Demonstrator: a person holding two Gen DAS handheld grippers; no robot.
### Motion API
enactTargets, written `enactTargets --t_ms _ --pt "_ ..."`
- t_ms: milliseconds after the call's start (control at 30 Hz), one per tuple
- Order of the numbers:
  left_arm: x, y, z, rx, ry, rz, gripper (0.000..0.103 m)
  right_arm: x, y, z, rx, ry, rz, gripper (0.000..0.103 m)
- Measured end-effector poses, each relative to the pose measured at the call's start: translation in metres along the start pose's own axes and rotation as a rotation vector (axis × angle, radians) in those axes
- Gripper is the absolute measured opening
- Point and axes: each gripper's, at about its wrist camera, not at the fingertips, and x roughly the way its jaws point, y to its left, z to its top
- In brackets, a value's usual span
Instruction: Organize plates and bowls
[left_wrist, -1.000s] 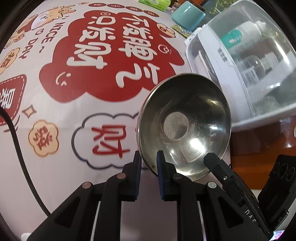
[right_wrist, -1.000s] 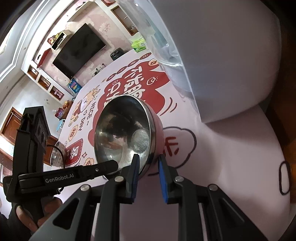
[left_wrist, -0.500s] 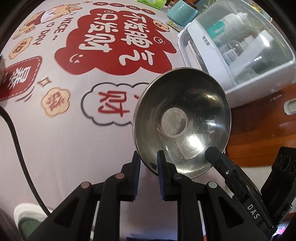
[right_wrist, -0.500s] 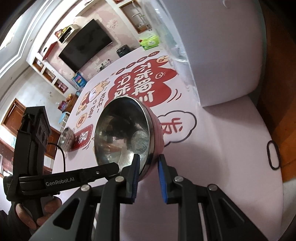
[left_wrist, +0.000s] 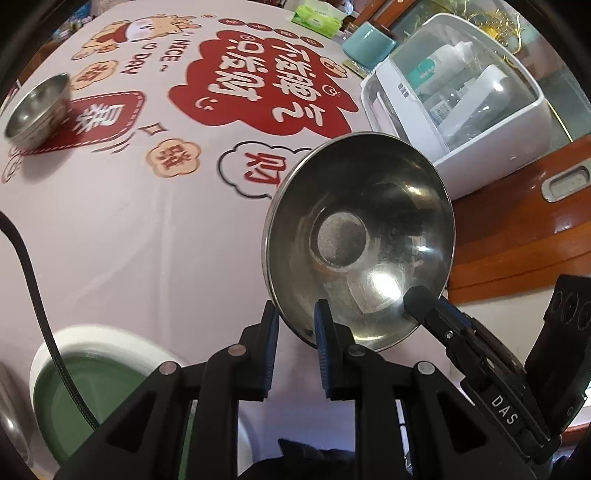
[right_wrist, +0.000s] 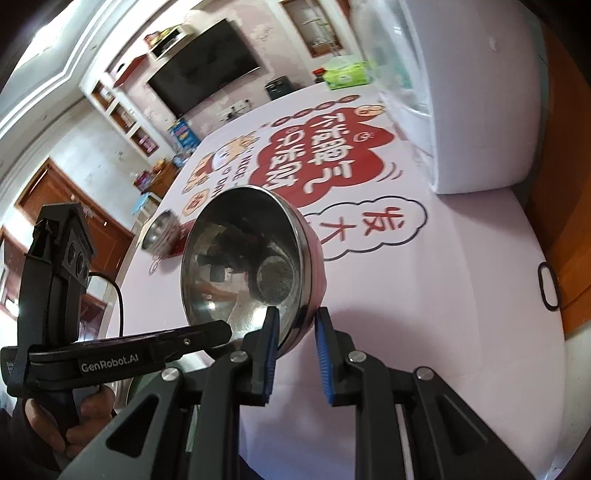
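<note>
— Two grippers share one steel bowl, which hangs tilted above the printed tablecloth, off the table. The left gripper pinches the near rim, one pad inside and one outside. The right gripper clamps the rim a little way round, its pads closed on the pink outer wall.

— So both are gripping, neither open?

— Yes, each is shut on the bowl's rim.

— What lies around it?

— Low in the left view, a green dish with a white rim sits near the table's edge. Well apart, across the cloth, a smaller stack of steel bowls stands upright. A white cabinet with a clear lid sits to the side.

— What could go wrong?

— I judge the thin, slick rim the weak point: if the two hands drift apart or twist against each other, the bowl could pivot out of one pinch and drop, clattering onto the dish below. Its steep tilt would also make nesting it onto the stack awkward.
</note>
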Motion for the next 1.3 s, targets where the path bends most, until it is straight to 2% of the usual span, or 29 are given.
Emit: enactTargets --t_ms 300,633,1067,1300 --pt "-0.031 0.023 -0.033 -0.049 -0.058 -0.009 0.018 -0.007 0.045 -0.014 -0.154 0.036 0.025 0.019" --pt "-0.075 0.063 -0.080 -0.110 -0.078 0.021 0.019 -0.006 0.105 -0.042 -0.340 0.095 0.045 0.019" --pt "-0.116 0.122 -0.128 -0.208 -0.104 0.076 0.019 0.018 0.170 -0.072 -0.441 0.174 0.110 0.019" --pt "-0.131 0.154 -0.147 -0.249 -0.089 0.109 0.021 0.035 0.201 -0.086 -0.466 0.226 0.137 0.019"
